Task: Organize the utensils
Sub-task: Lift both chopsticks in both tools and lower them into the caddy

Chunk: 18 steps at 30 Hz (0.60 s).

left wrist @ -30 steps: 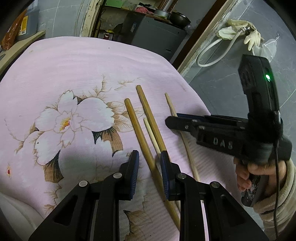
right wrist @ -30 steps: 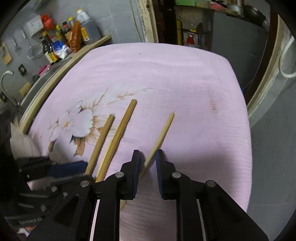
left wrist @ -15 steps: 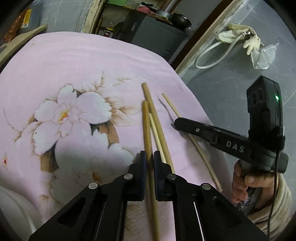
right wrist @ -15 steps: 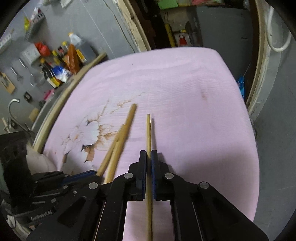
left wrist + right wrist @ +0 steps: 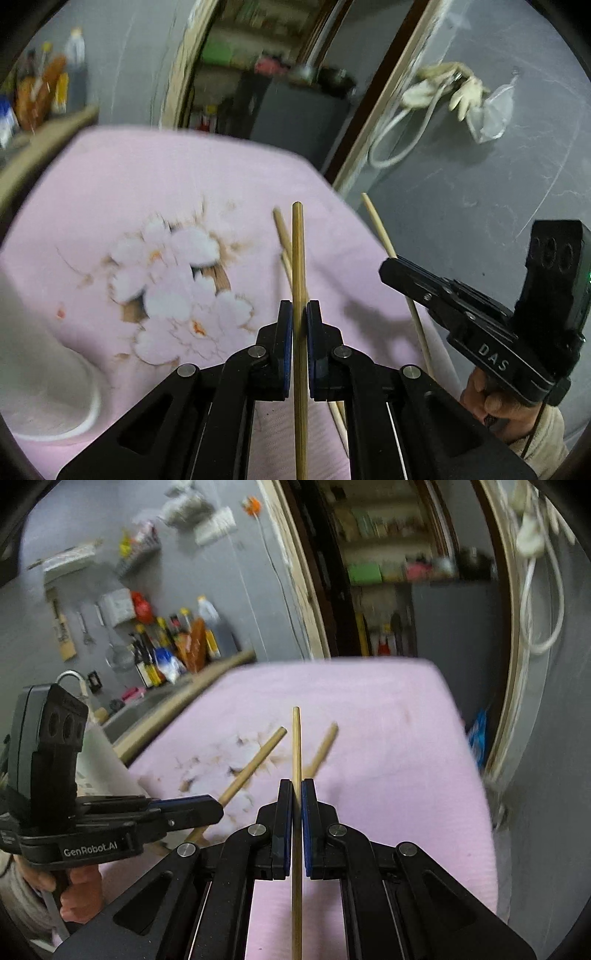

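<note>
1. Left wrist view: the left gripper (image 5: 299,317) is clenched on a thick wooden chopstick (image 5: 297,258), which runs straight up the picture between the blue pads, its far tip raised above the pink floral cloth (image 5: 155,192) that covers the desk.
2. Two more chopsticks (image 5: 281,236) lie on the cloth just behind the held one, partly hidden by it.
3. To the right, the right gripper (image 5: 391,267) grasps a thinner, paler chopstick (image 5: 376,225), whose tip reaches past the cloth's edge; a hand (image 5: 484,398) in a beige sleeve grips its handle.
4. Right wrist view: the right gripper (image 5: 296,797) is closed on the thin chopstick (image 5: 296,738), pointing away over the cloth (image 5: 388,738).
5. The left gripper (image 5: 218,808) sits at lower left with its thick chopstick (image 5: 255,764) slanting up to the right; another chopstick (image 5: 325,744) lies blurred on the cloth beyond.
</note>
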Each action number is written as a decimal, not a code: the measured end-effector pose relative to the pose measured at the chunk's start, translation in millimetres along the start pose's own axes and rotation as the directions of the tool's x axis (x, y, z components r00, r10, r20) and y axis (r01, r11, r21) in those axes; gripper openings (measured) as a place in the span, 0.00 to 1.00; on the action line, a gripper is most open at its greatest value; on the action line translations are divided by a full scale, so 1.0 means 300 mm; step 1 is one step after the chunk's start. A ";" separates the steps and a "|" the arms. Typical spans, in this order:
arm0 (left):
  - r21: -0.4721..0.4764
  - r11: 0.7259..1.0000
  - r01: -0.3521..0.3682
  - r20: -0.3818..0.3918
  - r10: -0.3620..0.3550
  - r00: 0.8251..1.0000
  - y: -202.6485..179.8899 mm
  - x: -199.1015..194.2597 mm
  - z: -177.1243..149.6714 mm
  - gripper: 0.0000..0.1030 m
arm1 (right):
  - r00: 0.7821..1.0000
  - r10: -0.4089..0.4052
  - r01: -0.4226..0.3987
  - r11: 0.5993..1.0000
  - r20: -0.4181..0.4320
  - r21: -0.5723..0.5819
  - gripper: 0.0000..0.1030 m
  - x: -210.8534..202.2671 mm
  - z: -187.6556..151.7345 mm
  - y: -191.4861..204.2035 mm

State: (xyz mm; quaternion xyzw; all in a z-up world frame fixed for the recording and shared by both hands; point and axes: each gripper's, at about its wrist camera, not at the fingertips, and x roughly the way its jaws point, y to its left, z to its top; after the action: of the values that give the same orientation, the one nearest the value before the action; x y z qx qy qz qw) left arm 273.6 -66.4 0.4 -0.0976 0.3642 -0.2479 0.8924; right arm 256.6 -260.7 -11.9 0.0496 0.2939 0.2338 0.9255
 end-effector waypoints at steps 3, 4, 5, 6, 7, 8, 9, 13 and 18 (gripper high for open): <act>0.036 0.999 -0.032 0.119 0.027 0.992 -0.034 -0.065 -0.017 0.04 | 0.993 0.008 -0.005 1.000 0.118 -0.023 0.03 -0.069 -0.007 0.033; 0.045 0.998 -0.040 0.153 0.033 0.988 -0.046 -0.081 -0.024 0.04 | 0.989 0.009 -0.005 1.000 0.144 -0.028 0.03 -0.082 -0.006 0.042; 0.057 0.997 -0.053 0.198 0.041 0.979 -0.058 -0.107 -0.030 0.04 | 0.985 0.012 -0.006 0.999 0.174 -0.034 0.03 -0.099 -0.006 0.052; 0.068 0.996 -0.066 0.238 0.048 0.970 -0.068 -0.131 -0.039 0.04 | 0.979 0.015 -0.006 0.999 0.202 -0.044 0.03 -0.115 -0.005 0.067; 0.077 0.994 -0.077 0.273 0.053 0.960 -0.076 -0.153 -0.046 0.04 | 0.974 0.018 -0.005 0.998 0.224 -0.058 0.03 -0.130 -0.002 0.085; 0.084 0.992 -0.091 0.314 0.060 0.948 -0.085 -0.180 -0.052 0.04 | 0.968 0.018 0.001 0.997 0.250 -0.074 0.03 -0.146 0.001 0.107; 0.087 0.991 -0.103 0.348 0.066 0.935 -0.091 -0.204 -0.056 0.04 | 0.962 0.018 0.007 0.996 0.274 -0.090 0.03 -0.161 0.006 0.126; 0.081 0.988 -0.130 0.453 0.080 0.888 -0.099 -0.290 -0.065 0.04 | 0.932 0.031 0.022 0.990 0.360 -0.140 0.03 -0.203 0.036 0.218; 0.072 0.983 -0.171 0.562 0.102 0.821 -0.046 -0.437 -0.072 0.04 | 0.891 0.087 -0.008 0.985 0.446 -0.175 0.03 -0.243 0.090 0.310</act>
State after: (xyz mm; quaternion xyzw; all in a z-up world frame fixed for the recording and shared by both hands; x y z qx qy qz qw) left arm 173.2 -10.9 68.7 -0.0856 0.0797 -0.1656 0.9792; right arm 182.0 -210.8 69.7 0.0315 0.0485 0.2623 0.9633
